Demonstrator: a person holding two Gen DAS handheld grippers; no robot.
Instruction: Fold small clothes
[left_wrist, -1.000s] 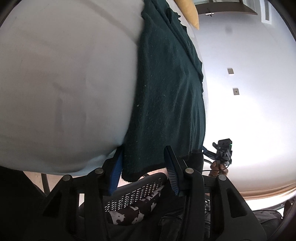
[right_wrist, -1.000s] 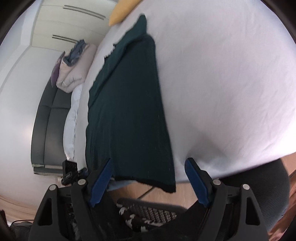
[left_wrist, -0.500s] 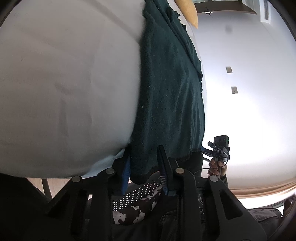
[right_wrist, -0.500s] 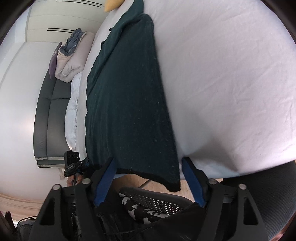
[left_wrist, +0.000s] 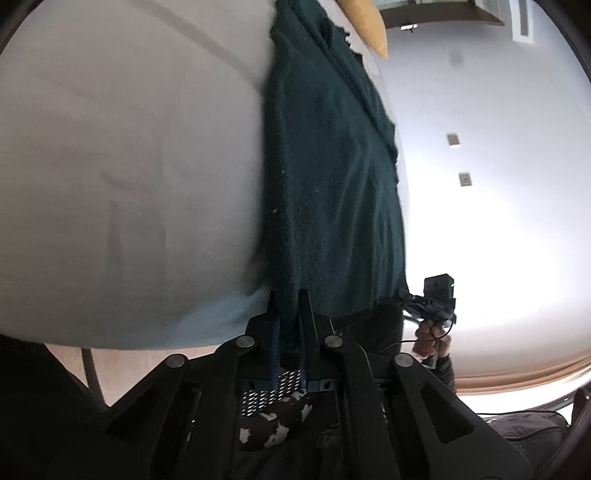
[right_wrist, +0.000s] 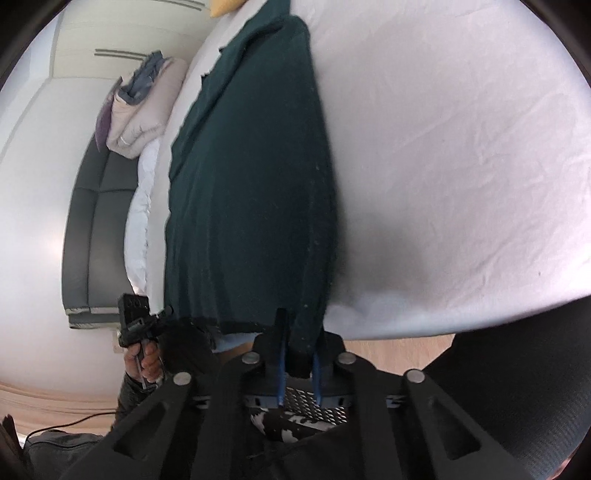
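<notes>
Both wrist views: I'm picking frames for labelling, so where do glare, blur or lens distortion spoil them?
Left wrist view: the wall beyond the dark green garment is blown out to white, and the bed sheet is softly blurred. Right wrist view: light is more even, sheet creases read clearly, though the garment's hem is slightly smeared. Both: fisheye bulges the bed, with dark corners.

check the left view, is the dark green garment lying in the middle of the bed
No, the dark green garment lies along the bed's right edge, its near hem hanging off.
</notes>
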